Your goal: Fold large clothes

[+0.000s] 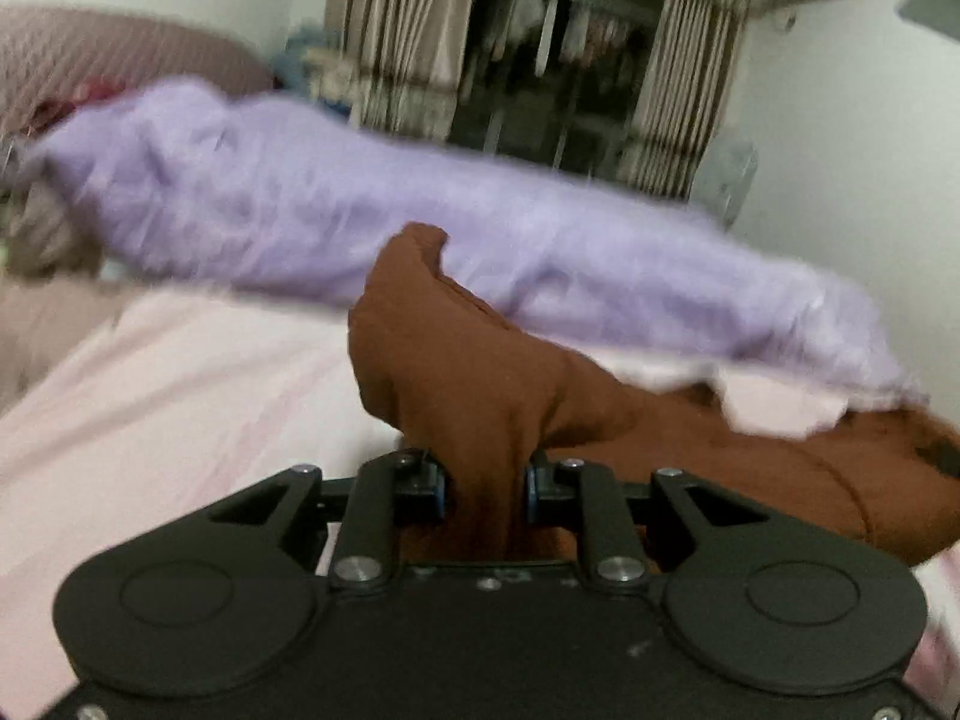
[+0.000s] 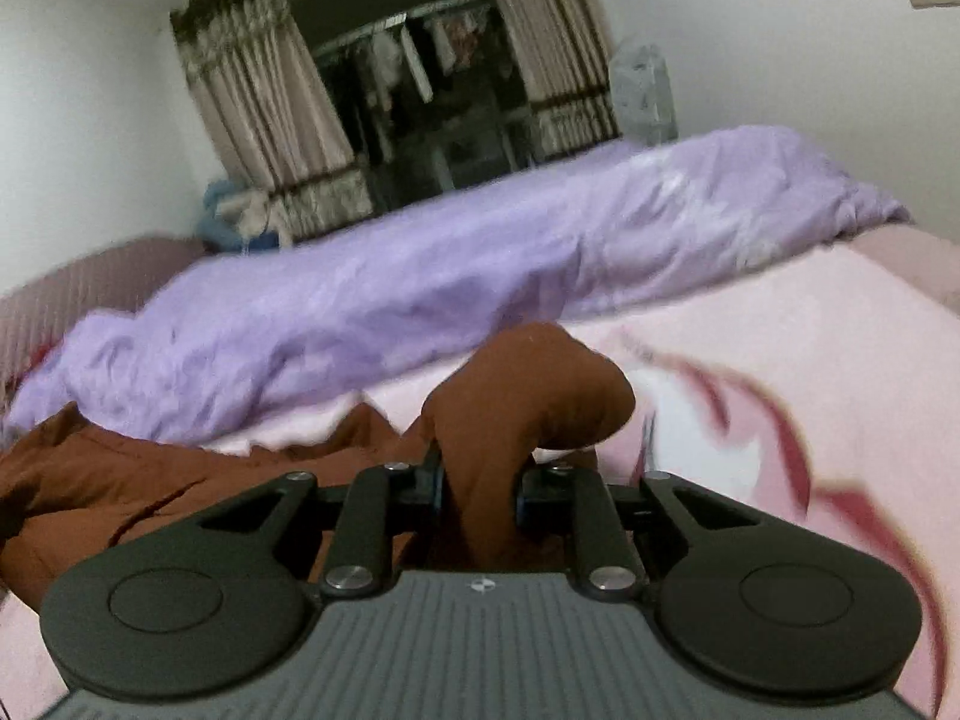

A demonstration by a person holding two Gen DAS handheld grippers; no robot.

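A large brown garment (image 1: 720, 468) lies on a pink bedsheet (image 1: 180, 396). My left gripper (image 1: 485, 486) is shut on a bunched fold of it that sticks up between the jaws, and the rest trails off to the right. In the right wrist view my right gripper (image 2: 479, 495) is shut on another bunched fold of the brown garment (image 2: 120, 492), with the rest spread to the left on the pink sheet (image 2: 810, 360). Both views are motion-blurred.
A rumpled lilac duvet (image 1: 360, 204) runs across the bed behind the garment; it also shows in the right wrist view (image 2: 420, 276). Beyond it are striped curtains (image 2: 270, 120), a dark wardrobe opening and white walls. A padded headboard (image 1: 90, 54) is at the left.
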